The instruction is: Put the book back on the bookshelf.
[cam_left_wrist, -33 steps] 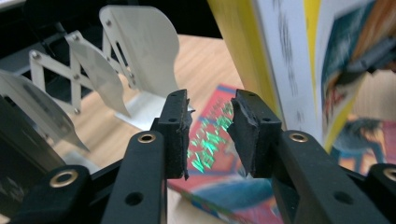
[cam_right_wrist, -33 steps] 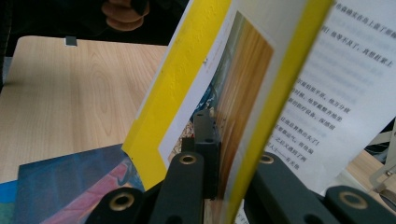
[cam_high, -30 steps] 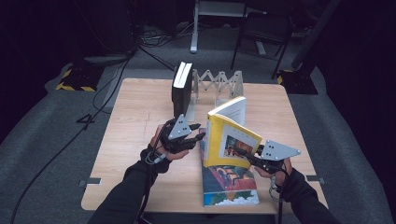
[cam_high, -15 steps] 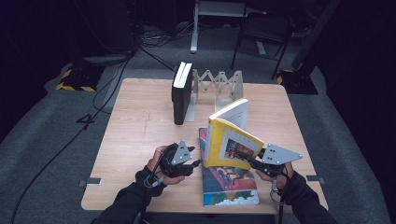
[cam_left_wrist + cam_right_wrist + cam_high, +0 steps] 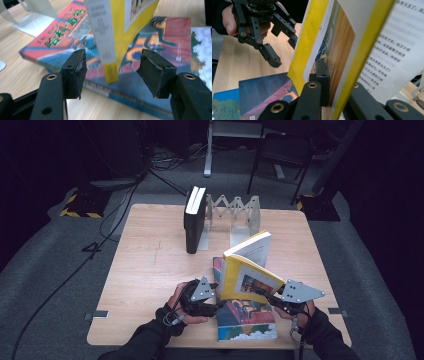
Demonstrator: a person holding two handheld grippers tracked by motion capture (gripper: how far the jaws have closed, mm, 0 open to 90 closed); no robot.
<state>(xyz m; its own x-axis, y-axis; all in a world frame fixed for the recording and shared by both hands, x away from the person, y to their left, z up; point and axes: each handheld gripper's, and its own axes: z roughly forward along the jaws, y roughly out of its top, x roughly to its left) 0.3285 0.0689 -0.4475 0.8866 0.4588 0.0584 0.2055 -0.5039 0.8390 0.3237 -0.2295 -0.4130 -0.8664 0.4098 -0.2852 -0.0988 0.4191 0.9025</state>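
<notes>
Yellow book (image 5: 248, 271) clamped upright by right gripper (image 5: 329, 82); left gripper (image 5: 112, 67) just opened, spine between jaws, untouched.

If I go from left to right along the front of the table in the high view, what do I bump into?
Left tool → colourful flat book → right tool, gripping the yellow book that stands tilted over the flat one.

Green Chinese characters noted on the red cover of the flat book (image 5: 62, 32), readable in part as 哈利. Grey print on the white spine of the yellow book (image 5: 101, 27), too blurred to read. Chinese text lines on its open page (image 5: 394, 45), not reliably legible.
</notes>
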